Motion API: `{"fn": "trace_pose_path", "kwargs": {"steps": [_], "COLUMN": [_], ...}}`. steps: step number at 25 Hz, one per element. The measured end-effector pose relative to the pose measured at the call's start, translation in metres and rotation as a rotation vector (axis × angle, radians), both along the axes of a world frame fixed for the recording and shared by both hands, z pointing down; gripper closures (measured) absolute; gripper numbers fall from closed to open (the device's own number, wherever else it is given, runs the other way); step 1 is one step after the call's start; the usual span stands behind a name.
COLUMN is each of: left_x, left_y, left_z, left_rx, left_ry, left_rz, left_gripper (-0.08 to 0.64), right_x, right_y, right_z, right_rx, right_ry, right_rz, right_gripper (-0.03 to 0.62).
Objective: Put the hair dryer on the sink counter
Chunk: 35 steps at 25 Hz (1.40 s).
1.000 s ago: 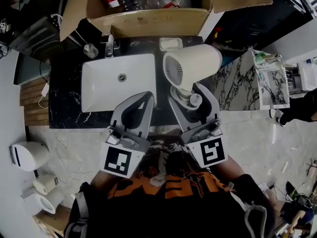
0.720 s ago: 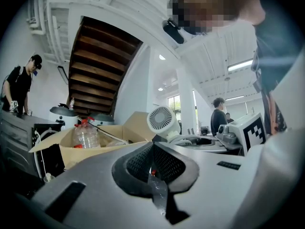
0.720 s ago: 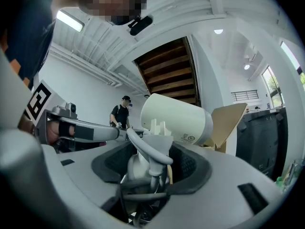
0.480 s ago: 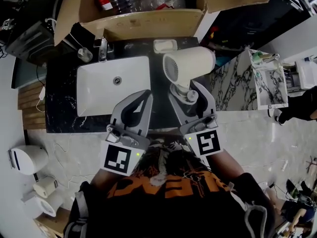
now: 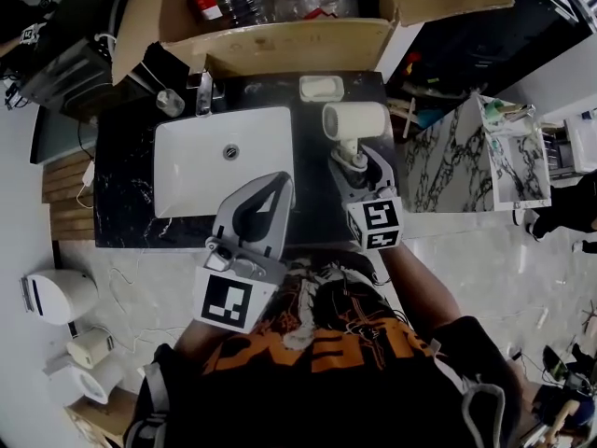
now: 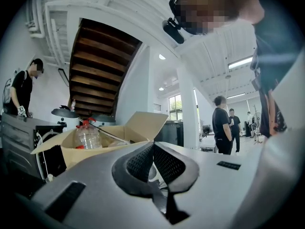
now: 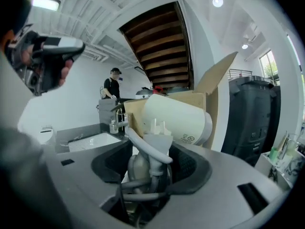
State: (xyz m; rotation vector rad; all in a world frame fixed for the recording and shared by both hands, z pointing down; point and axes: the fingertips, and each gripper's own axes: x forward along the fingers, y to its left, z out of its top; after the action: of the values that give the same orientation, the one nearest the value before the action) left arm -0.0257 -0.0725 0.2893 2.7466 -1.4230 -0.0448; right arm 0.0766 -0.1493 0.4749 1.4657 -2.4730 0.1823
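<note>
The cream hair dryer (image 5: 354, 119) hangs over the black sink counter (image 5: 126, 189), just right of the white basin (image 5: 219, 157) and in front of the soap dish (image 5: 320, 88). My right gripper (image 5: 353, 159) is shut on its handle. In the right gripper view the handle (image 7: 139, 168) sits between the jaws with the cord and plug (image 7: 157, 130) wrapped on it, and the barrel (image 7: 178, 116) is above. Whether it touches the counter I cannot tell. My left gripper (image 5: 279, 181) stays at the basin's front edge, jaws shut and empty (image 6: 152, 149).
An open cardboard box (image 5: 280, 40) with plastic bottles stands behind the counter. A faucet (image 5: 205, 91) and a small cup (image 5: 170, 101) stand at the basin's back. To the right lies a marble-patterned top (image 5: 448, 157). People stand in the background of both gripper views.
My right gripper has carried the hair dryer down and away from the head camera, toward the counter right of the basin. The left gripper has barely moved.
</note>
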Motion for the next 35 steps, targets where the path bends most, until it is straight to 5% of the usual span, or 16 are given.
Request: {"fn": "trace_pose_path", "kwargs": {"steps": [13, 35], "left_x": [-0.025, -0.025], "left_y": [0.002, -0.001], "left_z": [0.015, 0.014], "left_rx": [-0.039, -0.042], "left_ry": [-0.037, -0.034], "left_rz": [-0.045, -0.026], "left_gripper": [0.538, 0.538], "right_x": [0.011, -0.001], "right_y": [-0.020, -0.025], "right_z": [0.130, 0.155], "right_rx": [-0.255, -0.296], "right_ry": [0.132, 0.280], "right_rz": [0.036, 0.050], "right_gripper": [0.341, 0.314]}}
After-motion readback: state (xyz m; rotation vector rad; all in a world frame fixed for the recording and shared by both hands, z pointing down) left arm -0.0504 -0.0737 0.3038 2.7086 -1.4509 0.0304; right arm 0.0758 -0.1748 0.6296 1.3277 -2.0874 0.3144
